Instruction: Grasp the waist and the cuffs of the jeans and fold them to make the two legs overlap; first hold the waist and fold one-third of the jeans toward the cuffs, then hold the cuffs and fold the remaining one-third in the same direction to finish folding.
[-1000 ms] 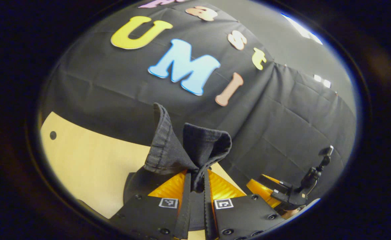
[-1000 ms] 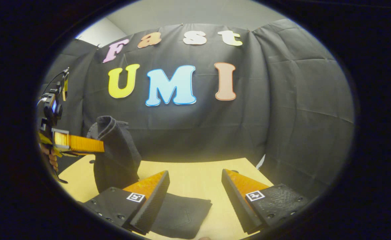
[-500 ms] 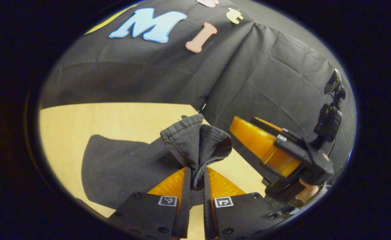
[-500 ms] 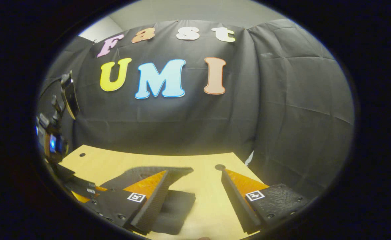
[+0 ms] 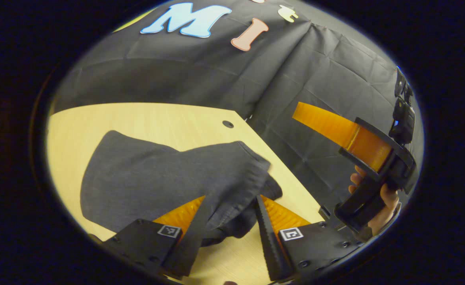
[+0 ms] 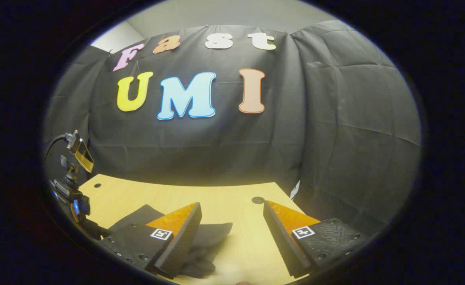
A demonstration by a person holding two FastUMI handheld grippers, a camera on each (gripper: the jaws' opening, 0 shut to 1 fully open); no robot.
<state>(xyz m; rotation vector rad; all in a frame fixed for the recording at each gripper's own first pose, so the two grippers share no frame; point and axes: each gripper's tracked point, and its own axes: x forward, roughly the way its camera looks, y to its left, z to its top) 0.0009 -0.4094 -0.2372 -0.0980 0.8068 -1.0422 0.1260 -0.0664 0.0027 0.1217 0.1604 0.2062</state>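
Table [image 5: 98,122]: jeans [image 5: 157,182] now lie flat on it as folded dark bundle near right edge, no longer hanging in air as 1 s ago. Your left gripper [image 5: 228,221]: fingers spread wide, hem dropped between them, cloth no longer pinched; 0.5 s ago it was clamped. Your right gripper [image 6: 232,233]: wide open, holding nothing, just above table beside bundle. Last fold looks laid; judge task nearly complete, only withdraw

A pale wooden table [image 5: 137,118] (a small round hole shows near its far corner) carries the dark jeans [image 5: 157,182], folded into a flat bundle lying directly on its top.
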